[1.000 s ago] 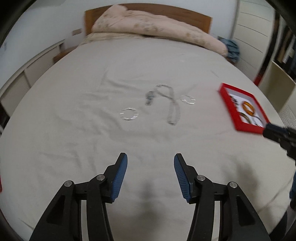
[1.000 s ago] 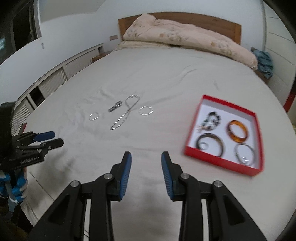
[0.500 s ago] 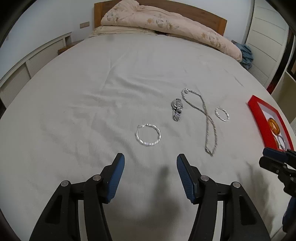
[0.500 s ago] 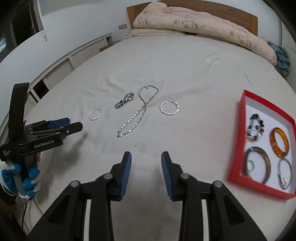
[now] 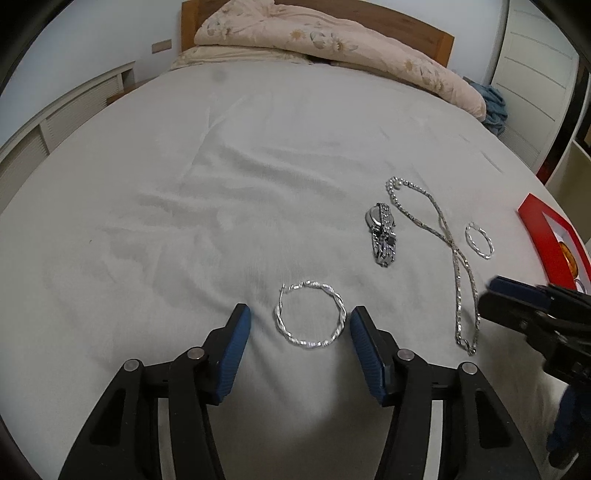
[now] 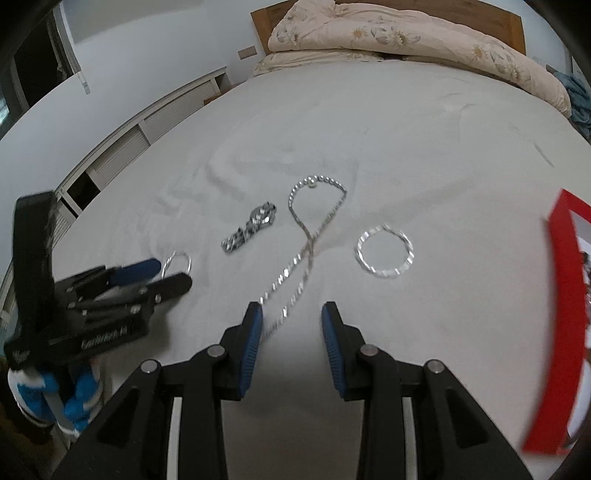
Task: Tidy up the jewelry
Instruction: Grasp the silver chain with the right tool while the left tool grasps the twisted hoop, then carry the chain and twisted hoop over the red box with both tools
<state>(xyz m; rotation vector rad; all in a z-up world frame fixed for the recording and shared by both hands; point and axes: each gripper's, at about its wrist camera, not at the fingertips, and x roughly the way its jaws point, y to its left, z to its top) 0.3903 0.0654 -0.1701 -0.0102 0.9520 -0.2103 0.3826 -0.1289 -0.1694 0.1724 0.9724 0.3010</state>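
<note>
Position change since half a second ago: left hand-held gripper [image 5: 298, 321] has advanced, its wide-spread blue pads now flanking the twisted silver hoop [image 5: 311, 314] without touching it. Right hand-held gripper [image 6: 291, 314], fingers moderately apart and holding nothing, has closed in over the near end of the silver chain necklace [image 6: 308, 243]. Second hoop [image 6: 385, 251], watch [image 6: 251, 227] and red tray [image 6: 557, 295] lie on the grey bed sheet [image 5: 184, 221]. Floral duvet [image 5: 332, 40] is piled against the wooden headboard [image 5: 424, 35]; white cabinets [image 6: 147, 140] line the wall.
</note>
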